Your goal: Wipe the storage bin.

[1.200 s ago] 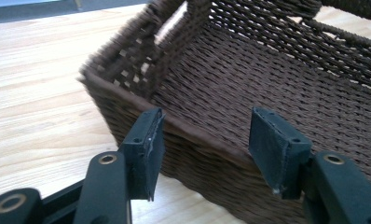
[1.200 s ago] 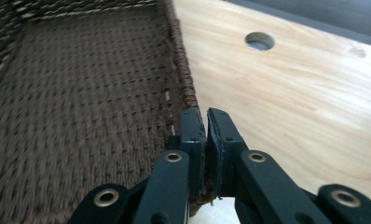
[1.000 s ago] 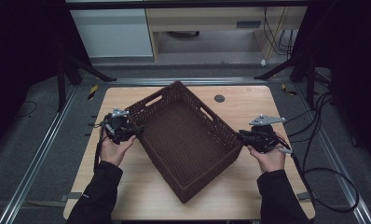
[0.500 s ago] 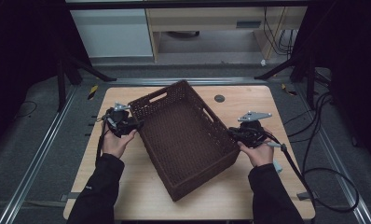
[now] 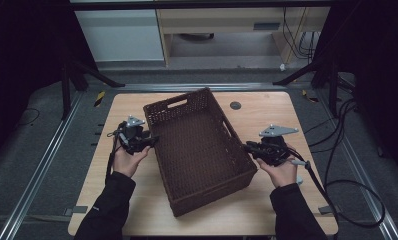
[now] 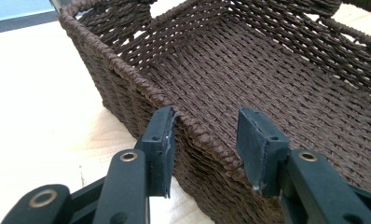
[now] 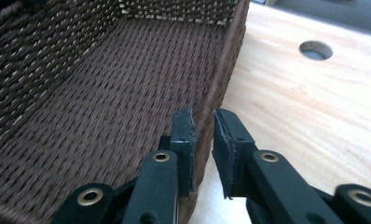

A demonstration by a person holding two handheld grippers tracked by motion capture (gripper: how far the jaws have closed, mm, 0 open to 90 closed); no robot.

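Note:
A dark brown woven basket [image 5: 197, 150] lies empty and askew on the wooden table [image 5: 287, 115]. My left gripper [image 5: 154, 140] straddles the rim of its left long wall. In the left gripper view the basket [image 6: 249, 70] has its rim between the jaws of the left gripper [image 6: 207, 130]. They have just been closing: one pad touches the outside, the other stands off the inside. My right gripper [image 5: 247, 147] straddles the right long wall. In the right gripper view the right gripper [image 7: 203, 126] has just been opening around the basket [image 7: 104, 93] wall, and its outer pad stands slightly off.
A round hole [image 5: 235, 105] pierces the table beyond the basket and appears again as the hole [image 7: 316, 50] to the right of the wall. Black cables [image 5: 347, 165] trail off the table's right side. A pale cabinet [image 5: 122, 35] stands beyond the table.
The basket has turned clockwise, its near end swinging left. My right hand came in to the left with the right wall. The left hand has barely moved.

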